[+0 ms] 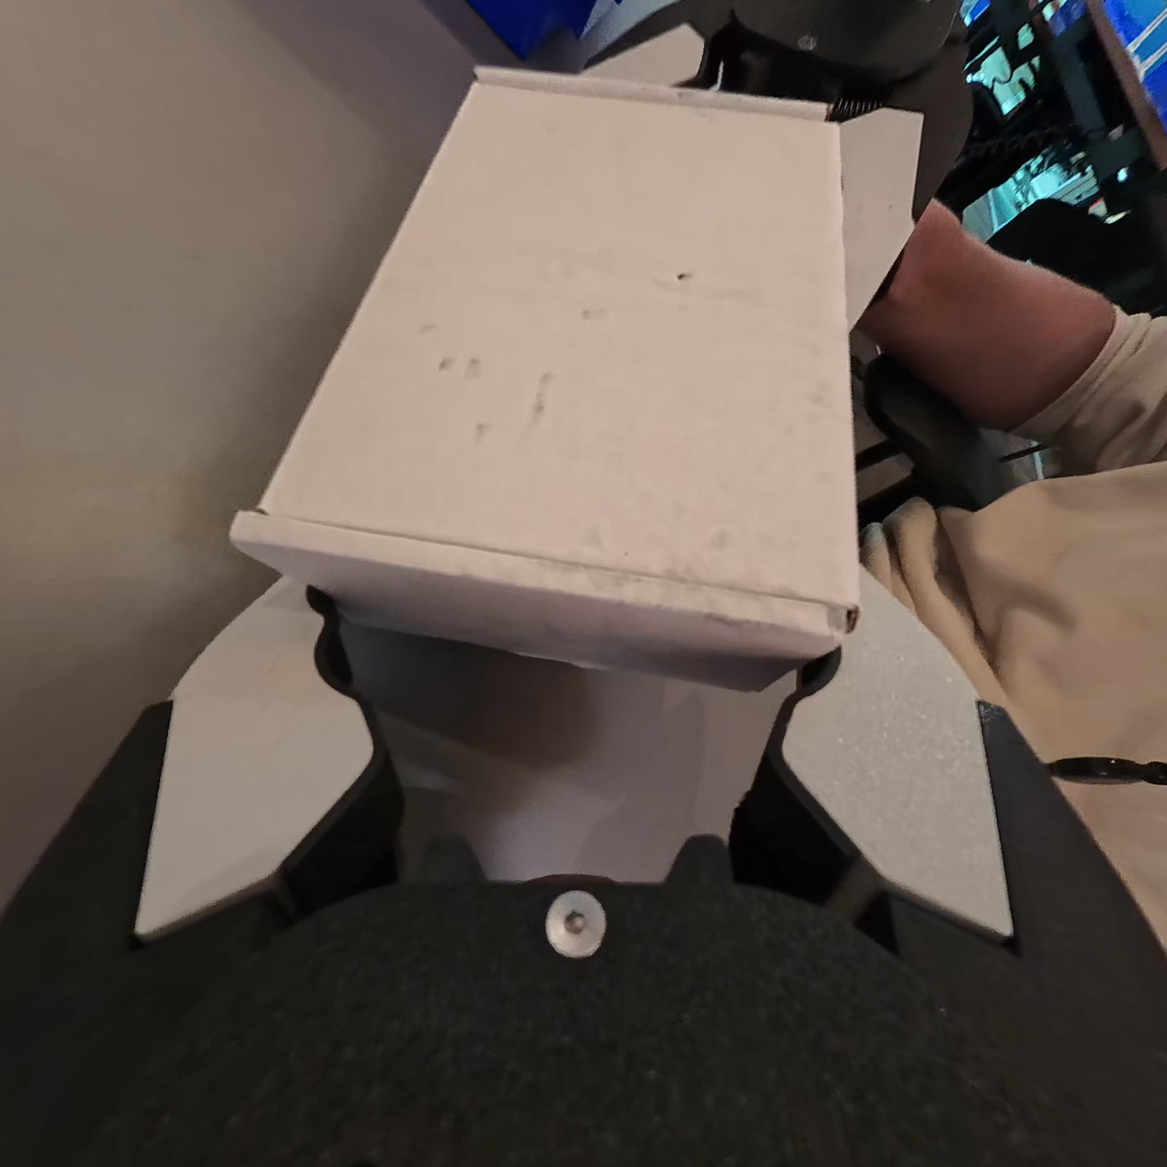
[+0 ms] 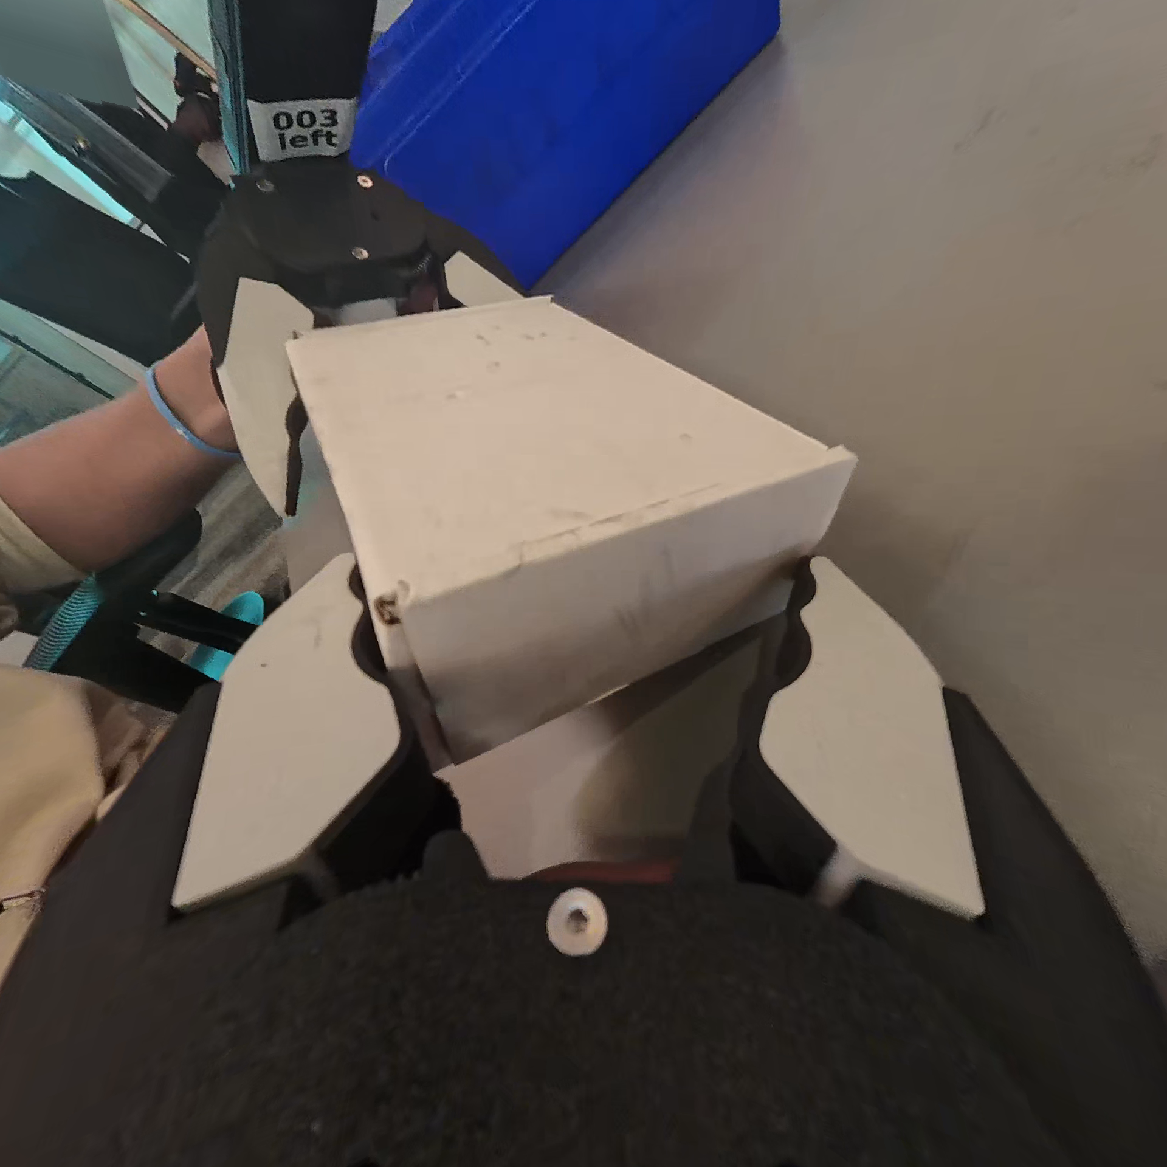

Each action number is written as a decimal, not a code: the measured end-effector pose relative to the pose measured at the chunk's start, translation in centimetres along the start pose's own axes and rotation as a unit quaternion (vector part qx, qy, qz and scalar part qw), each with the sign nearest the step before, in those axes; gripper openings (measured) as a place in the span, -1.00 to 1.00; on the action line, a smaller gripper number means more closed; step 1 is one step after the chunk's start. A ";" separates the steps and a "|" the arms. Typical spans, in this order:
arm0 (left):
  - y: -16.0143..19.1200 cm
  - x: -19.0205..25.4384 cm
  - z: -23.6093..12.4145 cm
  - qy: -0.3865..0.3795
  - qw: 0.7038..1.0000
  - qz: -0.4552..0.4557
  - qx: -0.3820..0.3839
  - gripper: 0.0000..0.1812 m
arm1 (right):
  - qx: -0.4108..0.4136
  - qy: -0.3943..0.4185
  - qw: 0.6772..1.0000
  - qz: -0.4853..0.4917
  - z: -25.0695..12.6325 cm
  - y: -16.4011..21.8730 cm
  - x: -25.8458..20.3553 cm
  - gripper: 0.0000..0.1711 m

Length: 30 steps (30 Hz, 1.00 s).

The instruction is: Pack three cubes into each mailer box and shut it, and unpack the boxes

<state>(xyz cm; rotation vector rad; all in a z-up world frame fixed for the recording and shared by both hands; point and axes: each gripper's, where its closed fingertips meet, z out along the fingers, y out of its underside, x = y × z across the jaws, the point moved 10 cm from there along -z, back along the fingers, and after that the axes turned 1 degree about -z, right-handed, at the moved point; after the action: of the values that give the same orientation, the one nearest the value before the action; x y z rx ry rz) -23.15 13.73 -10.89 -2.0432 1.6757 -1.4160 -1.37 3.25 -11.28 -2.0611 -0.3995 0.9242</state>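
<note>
My right gripper point(image 2: 578, 638) is clamped across the near end of the white mailer box point(image 2: 556, 454), its lid down, the box apparently lifted clear of the grey tabletop point(image 2: 947, 316). At the far end, my left gripper point(image 2: 372, 353) clamps the opposite end. Beyond, a blue bin point(image 2: 556, 113) sits on the tabletop. I judge I'm carrying a closed box; next I must move both grippers together, keeping it level, and set it down.

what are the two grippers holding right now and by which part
Both hold the same closed white cardboard mailer box, lifted off the grey table. The left gripper clamps one short end, the right gripper the opposite short end.
</note>
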 end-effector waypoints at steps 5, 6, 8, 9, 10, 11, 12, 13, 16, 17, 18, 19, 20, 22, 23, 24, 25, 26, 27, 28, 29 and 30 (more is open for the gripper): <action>-0.8 -0.3 -1.3 0.019 0.997 -0.064 0.038 0.53 | -0.014 -0.025 0.997 0.075 0.4 -0.1 -0.2 0.44; -1.1 -0.1 -1.6 0.028 0.995 -0.086 0.046 0.53 | -0.013 -0.032 0.996 0.083 0.1 -0.4 -0.4 0.44; -1.6 0.2 -2.2 0.050 0.989 -0.131 0.055 0.53 | 0.017 -0.033 0.997 0.074 -1.3 -1.3 -0.9 0.35; -1.6 0.2 -2.3 0.046 0.987 -0.148 0.053 0.53 | 0.030 -0.027 0.998 0.050 -2.1 -1.7 -1.3 0.16; -1.6 0.2 -2.4 0.037 0.984 -0.168 0.047 0.53 | 0.042 -0.013 0.999 0.020 -2.9 -2.0 -1.7 0.04; -1.5 0.1 -2.4 0.034 0.980 -0.188 0.048 0.54 | 0.048 0.013 0.999 -0.010 -3.6 -2.2 -2.1 0.07; -1.4 0.1 -2.5 0.043 0.976 -0.209 0.053 0.54 | 0.051 0.043 0.997 -0.044 -4.1 -2.4 -2.7 0.03; -1.4 0.1 -2.5 0.058 0.970 -0.227 0.062 0.54 | 0.054 0.078 0.992 -0.083 -4.5 -2.5 -3.3 0.02; -1.6 -0.5 -2.9 0.064 0.962 -0.245 0.099 0.49 | 0.052 0.159 0.969 -0.182 -4.6 -2.5 -5.0 0.05; -1.7 -0.5 -3.1 0.058 0.965 -0.236 0.102 0.47 | 0.053 0.175 0.963 -0.196 -4.6 -2.5 -5.4 0.02; -1.8 -0.5 -3.4 0.050 0.967 -0.228 0.104 0.48 | 0.050 0.188 0.959 -0.204 -4.6 -2.5 -5.8 -0.01; -1.9 -0.4 -3.6 0.045 0.969 -0.218 0.110 0.52 | 0.049 0.200 0.956 -0.210 -4.6 -2.5 -6.0 0.00; -2.1 -0.3 -3.8 0.042 0.971 -0.204 0.114 0.54 | 0.050 0.212 0.954 -0.207 -4.6 -2.6 -5.9 -0.01; -2.3 -0.1 -4.1 0.025 0.980 -0.162 0.115 0.47 | 0.065 0.261 0.947 -0.175 -5.2 -3.3 -5.0 -0.28; -2.3 0.0 -4.1 0.018 0.983 -0.141 0.113 0.47 | 0.067 0.268 0.948 -0.158 -5.4 -3.6 -4.4 -0.29; -2.4 0.1 -4.1 0.009 0.986 -0.120 0.112 0.48 | 0.068 0.262 0.952 -0.141 -5.5 -3.9 -4.0 -0.27; -2.5 0.1 -4.1 -0.009 0.988 -0.100 0.115 0.47 | 0.073 0.251 0.956 -0.132 -5.8 -4.1 -3.9 -0.30; -2.5 0.0 -4.0 -0.035 0.990 -0.078 0.116 0.48 | 0.085 0.245 0.957 -0.132 -6.1 -4.3 -4.0 -0.32; -2.5 -0.2 -3.8 -0.062 0.990 -0.052 0.113 0.48 | 0.094 0.249 0.954 -0.141 -6.3 -4.3 -4.1 -0.34; -2.4 -0.3 -3.6 -0.085 0.990 -0.027 0.107 0.48 | 0.095 0.255 0.950 -0.154 -6.5 -4.3 -4.3 -0.36; -2.4 -0.3 -3.2 -0.102 0.990 -0.004 0.102 0.48 | 0.089 0.256 0.947 -0.170 -6.5 -4.1 -4.4 -0.42; -2.3 -0.3 -2.7 -0.114 0.989 0.022 0.095 0.46 | 0.088 0.257 0.944 -0.189 -6.4 -3.8 -4.7 -0.49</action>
<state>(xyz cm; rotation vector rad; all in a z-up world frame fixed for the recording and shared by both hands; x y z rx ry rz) -23.47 16.01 -8.14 -1.9646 1.4280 -1.2234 0.29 -0.63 -3.56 -1.8802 -0.3916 0.1706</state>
